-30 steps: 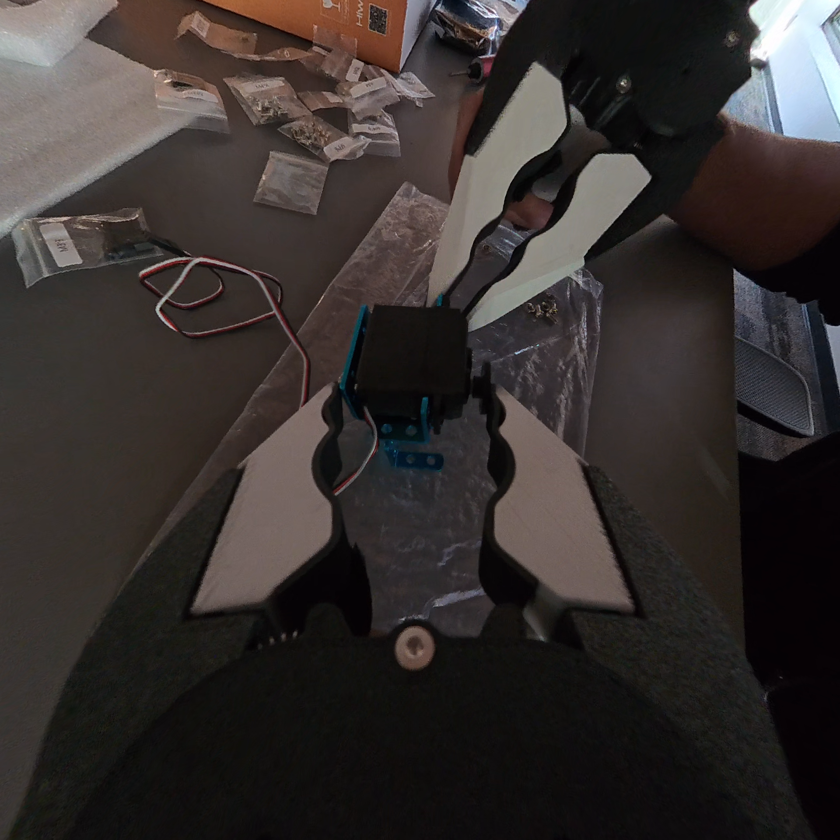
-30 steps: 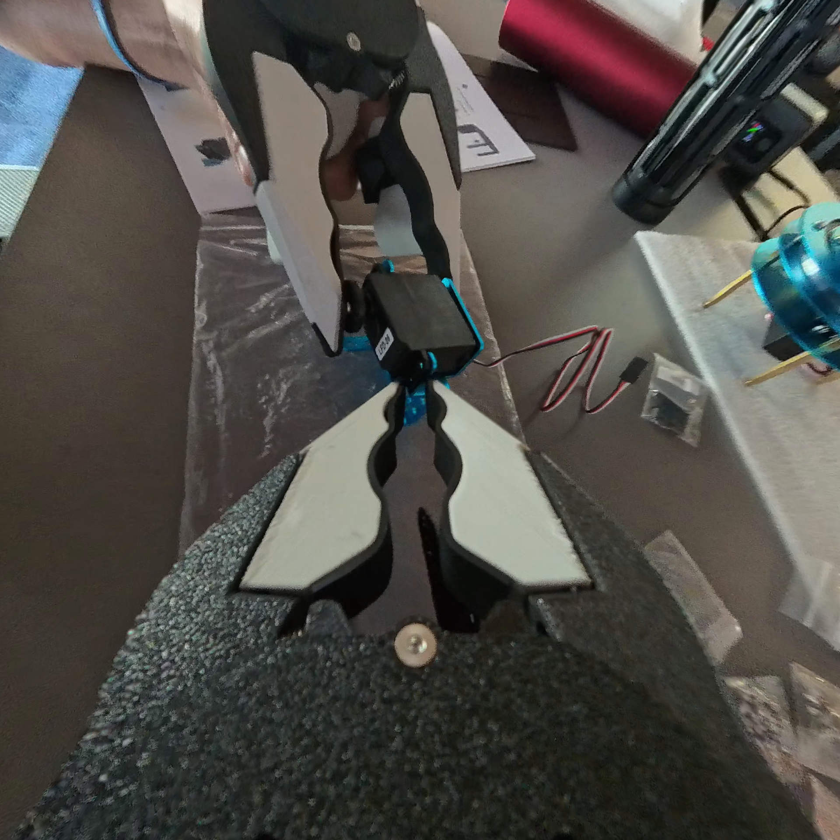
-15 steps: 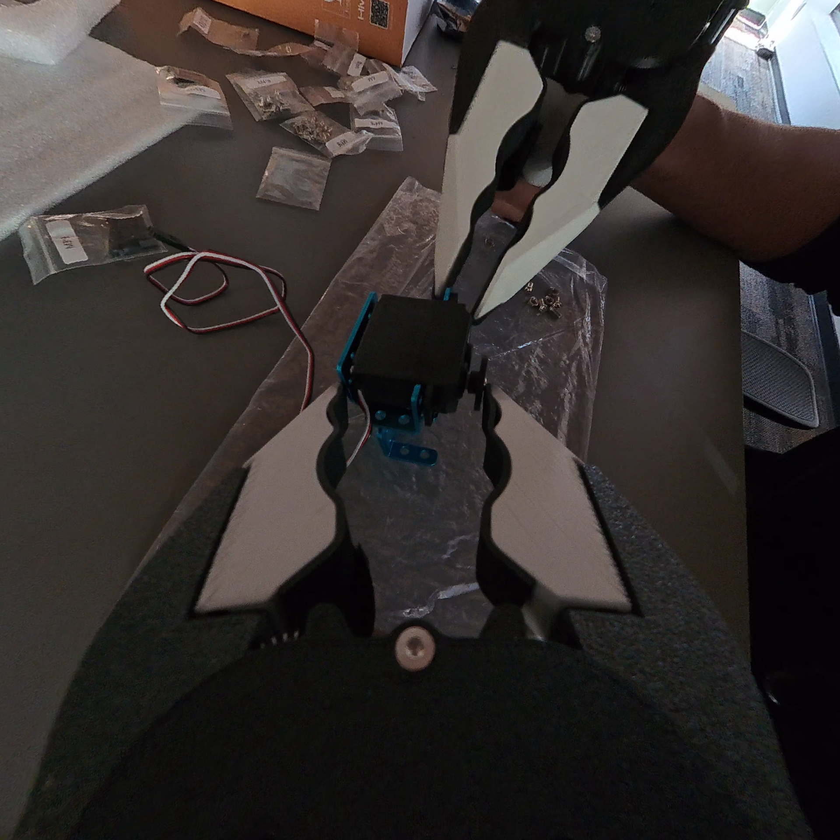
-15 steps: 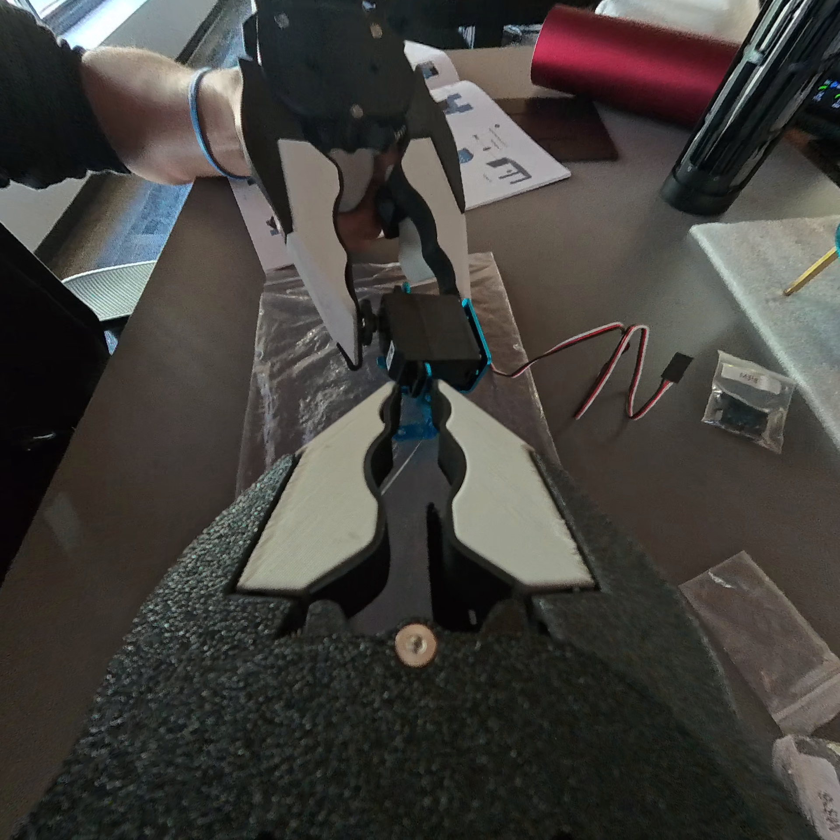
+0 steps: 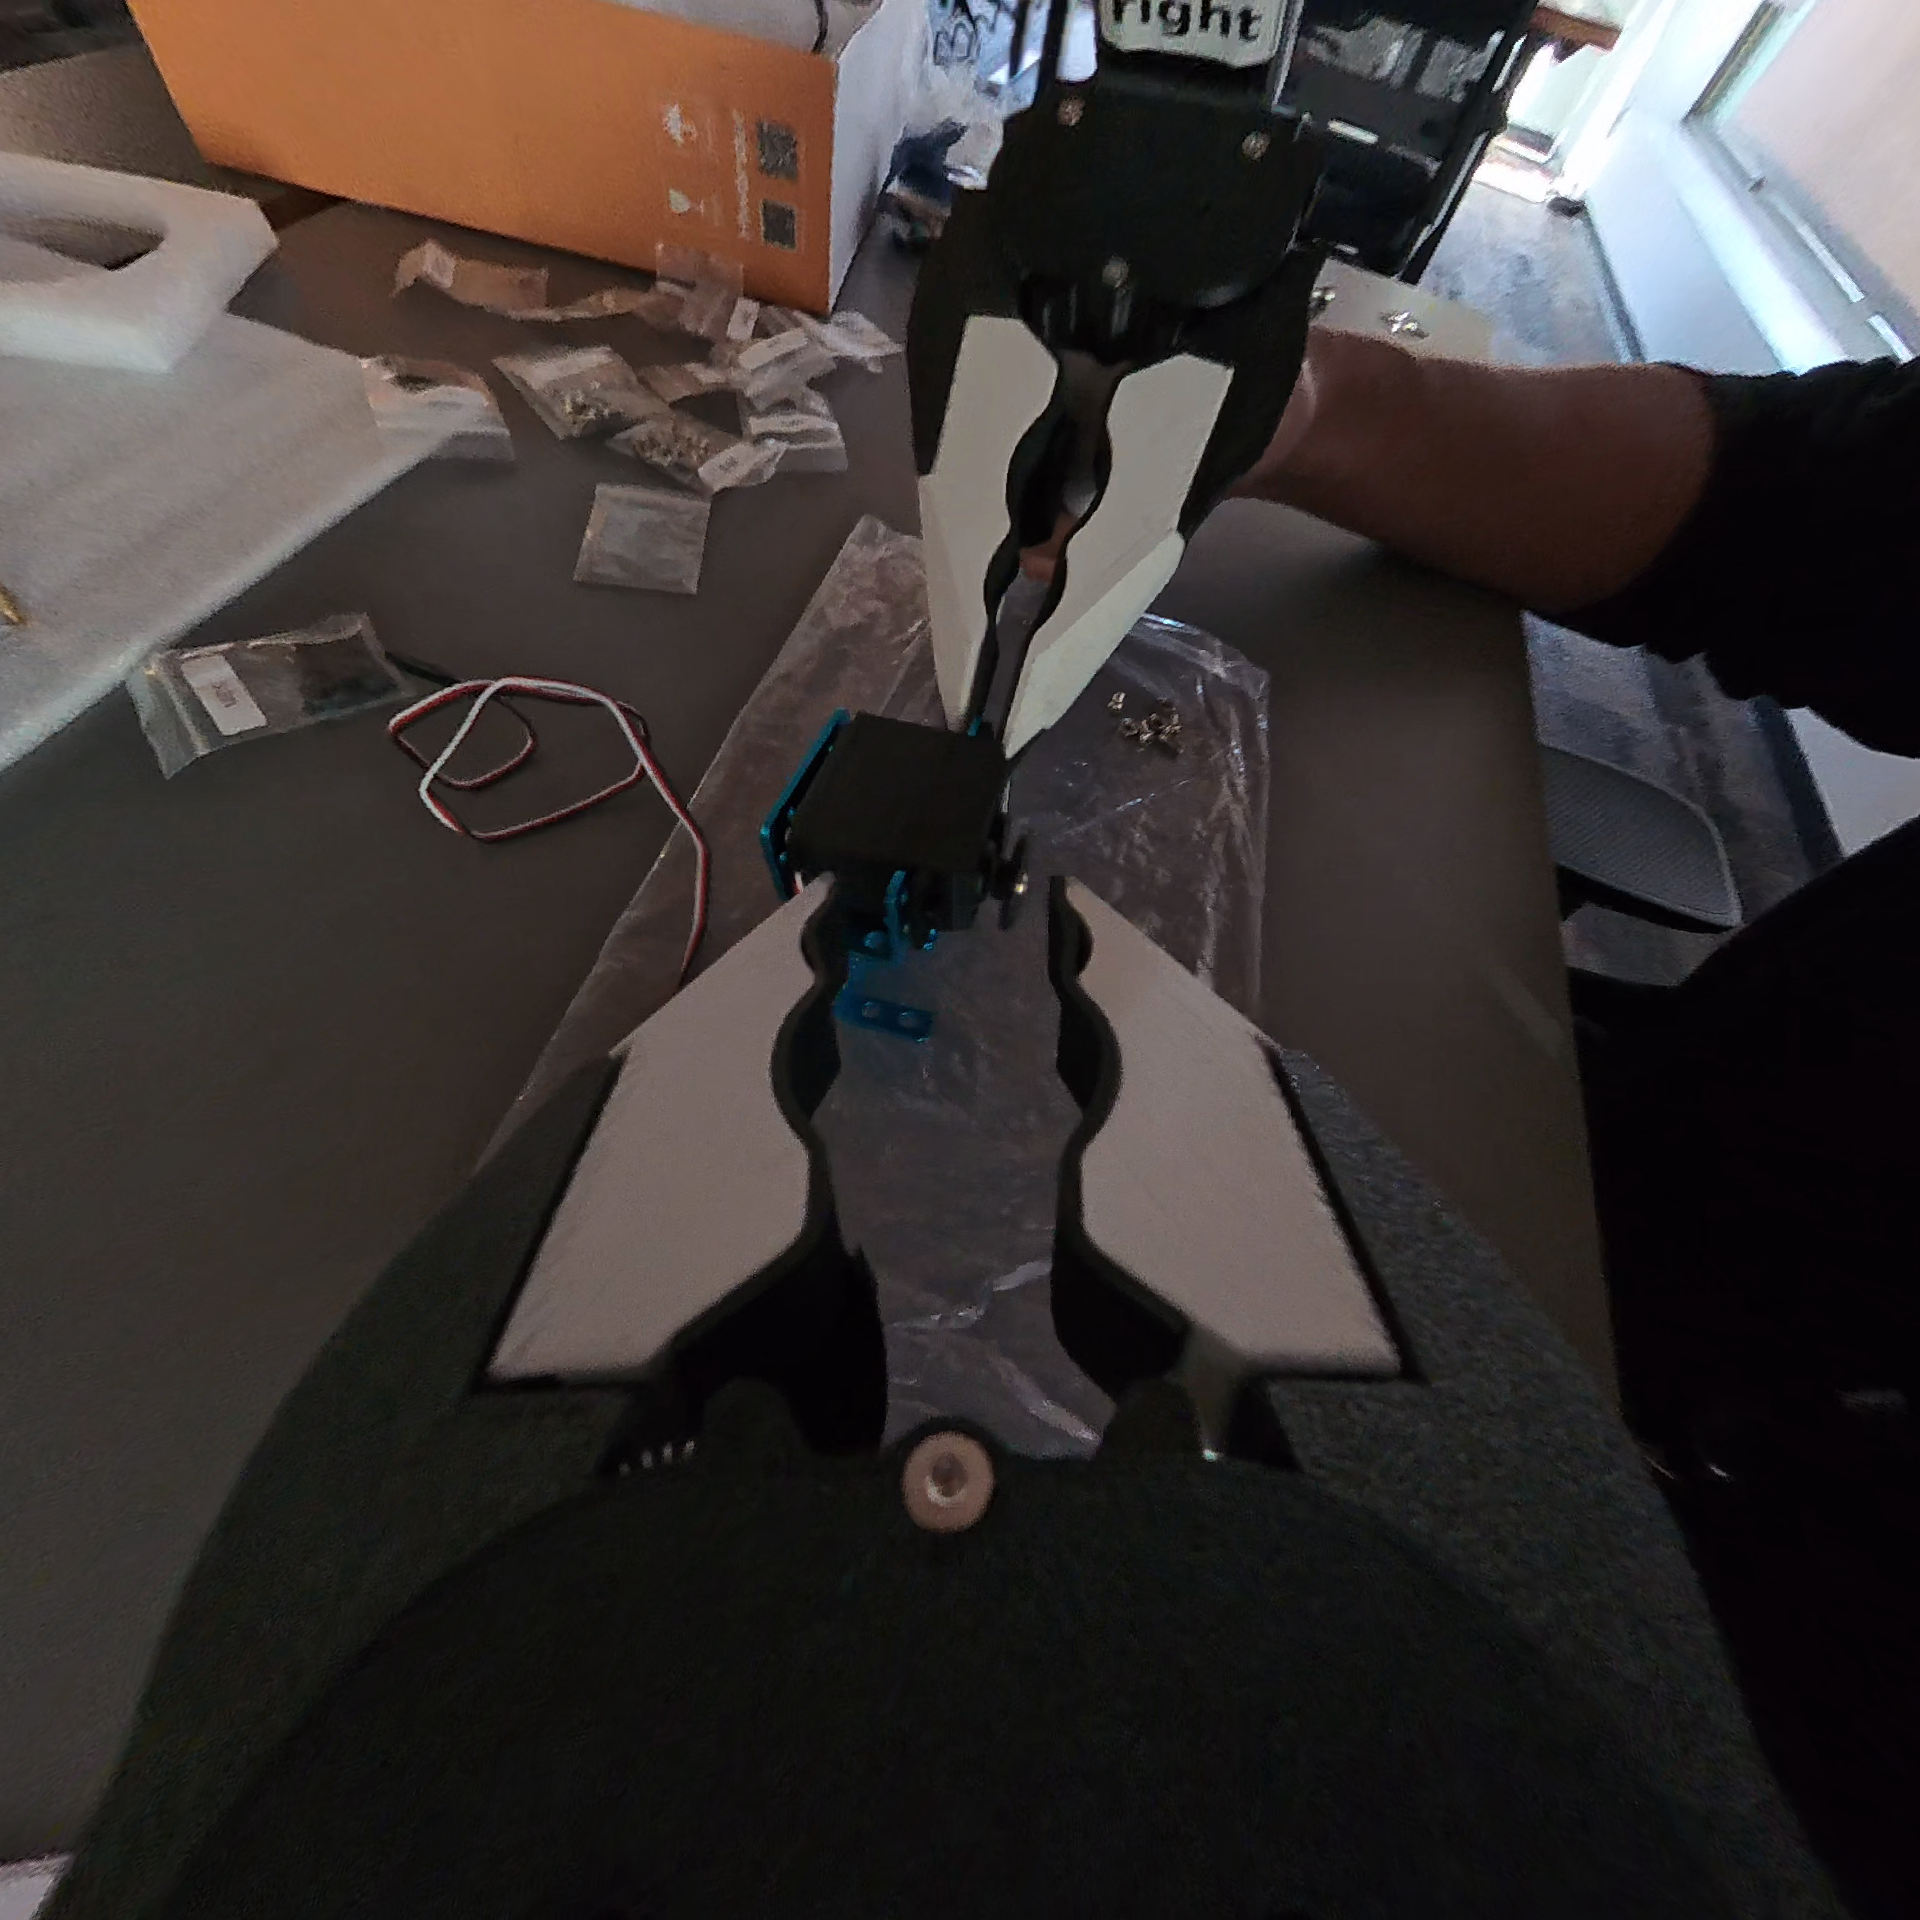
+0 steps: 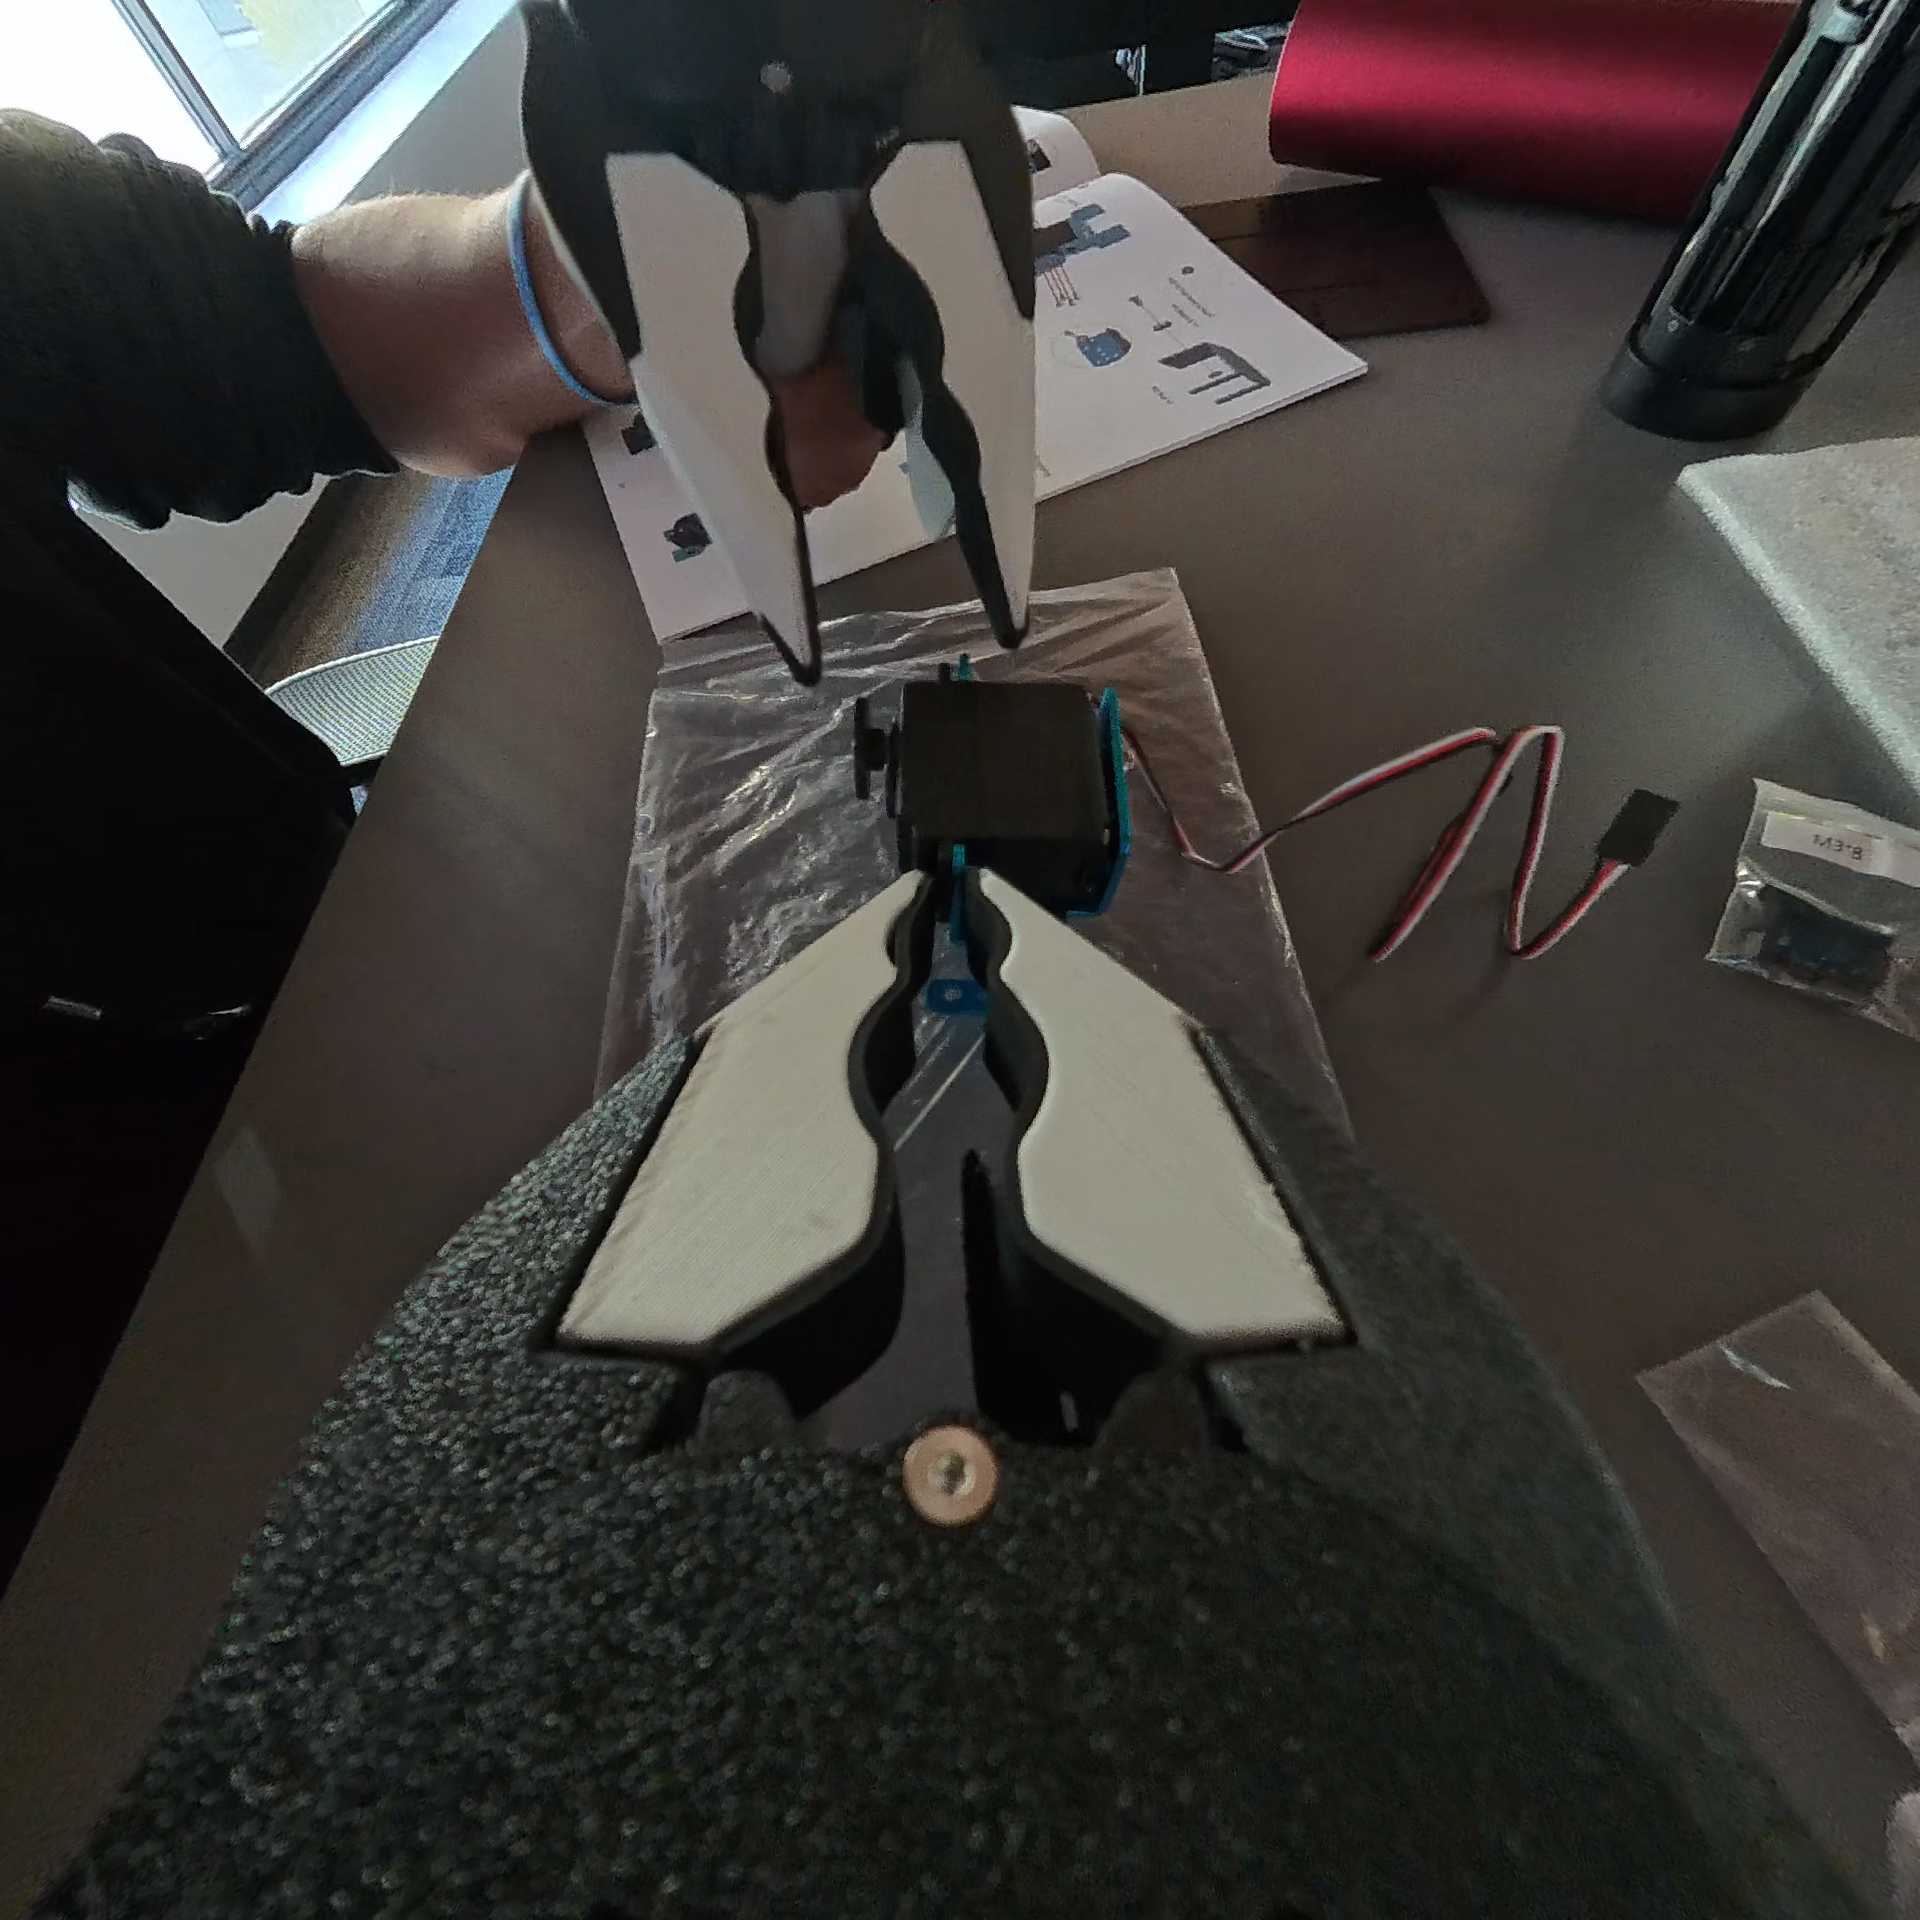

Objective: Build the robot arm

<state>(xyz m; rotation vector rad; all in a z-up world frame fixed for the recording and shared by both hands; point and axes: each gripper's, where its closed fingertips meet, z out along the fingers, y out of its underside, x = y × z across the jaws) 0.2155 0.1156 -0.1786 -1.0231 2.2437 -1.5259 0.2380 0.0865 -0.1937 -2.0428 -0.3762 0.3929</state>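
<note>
On a clear plastic bag spread over the dark tabletop sits a black motor block in a blue metal bracket, with a red, white and black wire trailing from it to a small black plug. The right gripper has its fingers nearly pressed together, pinching a thin blue tab of the bracket at the near side of the block. The left gripper hangs just beside the block with its fingers spread wide and touching nothing; in the right wrist view its tips float just above and behind the block, clearly apart from it. A few small metal nuts lie on the bag near the block. Farther out are a small bag of black parts, an open instruction booklet, a heap of little screw bags, an orange cardboard box and white foam.
</note>
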